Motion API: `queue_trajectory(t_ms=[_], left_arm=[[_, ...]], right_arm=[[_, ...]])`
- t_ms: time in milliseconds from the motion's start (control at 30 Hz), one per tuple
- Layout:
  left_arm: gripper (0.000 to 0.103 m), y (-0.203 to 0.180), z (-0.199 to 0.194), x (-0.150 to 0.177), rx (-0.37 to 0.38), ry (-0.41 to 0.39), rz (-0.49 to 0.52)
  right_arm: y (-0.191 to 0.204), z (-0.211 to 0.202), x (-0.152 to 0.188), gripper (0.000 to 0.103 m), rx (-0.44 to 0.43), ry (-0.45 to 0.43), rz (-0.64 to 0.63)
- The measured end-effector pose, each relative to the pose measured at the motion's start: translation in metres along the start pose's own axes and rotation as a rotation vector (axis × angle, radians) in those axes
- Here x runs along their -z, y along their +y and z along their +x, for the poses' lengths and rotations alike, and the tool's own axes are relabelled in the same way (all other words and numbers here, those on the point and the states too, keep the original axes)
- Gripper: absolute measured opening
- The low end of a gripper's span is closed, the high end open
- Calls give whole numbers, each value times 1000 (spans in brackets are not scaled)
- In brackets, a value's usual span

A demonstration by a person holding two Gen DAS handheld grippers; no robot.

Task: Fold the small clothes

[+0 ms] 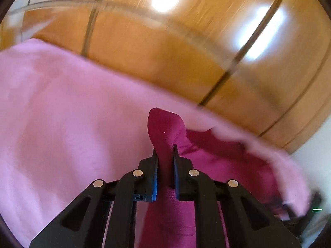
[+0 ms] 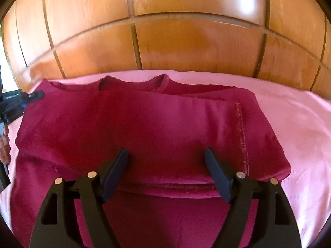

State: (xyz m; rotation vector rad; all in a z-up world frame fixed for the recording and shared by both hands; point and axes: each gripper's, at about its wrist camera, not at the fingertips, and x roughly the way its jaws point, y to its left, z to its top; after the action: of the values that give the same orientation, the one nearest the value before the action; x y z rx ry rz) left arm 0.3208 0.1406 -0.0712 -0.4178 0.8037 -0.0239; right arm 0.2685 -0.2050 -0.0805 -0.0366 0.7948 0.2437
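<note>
A dark magenta garment (image 2: 157, 124) lies on a pink sheet (image 2: 289, 115), its right side folded over the middle and its neckline toward the far side. My right gripper (image 2: 166, 155) is open just above the garment's near part, holding nothing. My left gripper (image 1: 164, 150) is shut on a pinched corner of the magenta garment (image 1: 165, 128), lifting it above the pink sheet (image 1: 62, 113). In the right wrist view the left gripper (image 2: 39, 94) shows at the garment's far left corner.
A glossy wooden panelled wall or wardrobe (image 2: 165, 31) stands right behind the sheet's far edge, and it also shows in the left wrist view (image 1: 165, 41). A person's hand (image 2: 5, 142) holds the left gripper at the left edge.
</note>
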Motion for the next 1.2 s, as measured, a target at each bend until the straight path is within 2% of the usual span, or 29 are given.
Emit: queue_trajectory(t_ms=[67,100,200,267,300,367,400,467,500,600,767,833,967,1200], left_arm=[[27,5,13,5,-90,32,-3],[34,8,9,9,-105,14,-18],[34,6,-21,16,-129,-70,-38],[34,-8,-50,27,-42,-121,1],[34,-21,-63,37,28,-118,55],[42,-39,-73,52,92,-89,133],[47,-50,-70,62,101,-58,180],[47,-62,-53,86,36,29,273],[48,-61,-36,97,1,76,276],[48,-52,-34,98,31,40,232],[48,-51,-38,99,2,34,227],[49,-54,-46,100,-21,25,212],[62,-67,-79,121,-70,-20,241],[63,-68,-111,138,-80,-66,224]], right_arm=[[6,5,0,81,31,4,-31],[7,6,0,82,37,4,-35],[5,7,1,82,35,2,-34],[3,8,1,83,18,3,-22],[2,8,1,84,10,4,-17],[0,4,1,86,-11,2,-7],[-1,2,1,90,-24,2,-1],[-3,-3,4,91,-42,0,8],[-4,-5,7,91,-44,-2,6],[-6,-5,11,92,-53,-3,2],[-3,0,10,94,-46,4,-7],[-3,-1,11,94,-46,1,-7],[-4,-2,11,94,-54,-3,-3],[-4,-10,9,99,-64,-6,4]])
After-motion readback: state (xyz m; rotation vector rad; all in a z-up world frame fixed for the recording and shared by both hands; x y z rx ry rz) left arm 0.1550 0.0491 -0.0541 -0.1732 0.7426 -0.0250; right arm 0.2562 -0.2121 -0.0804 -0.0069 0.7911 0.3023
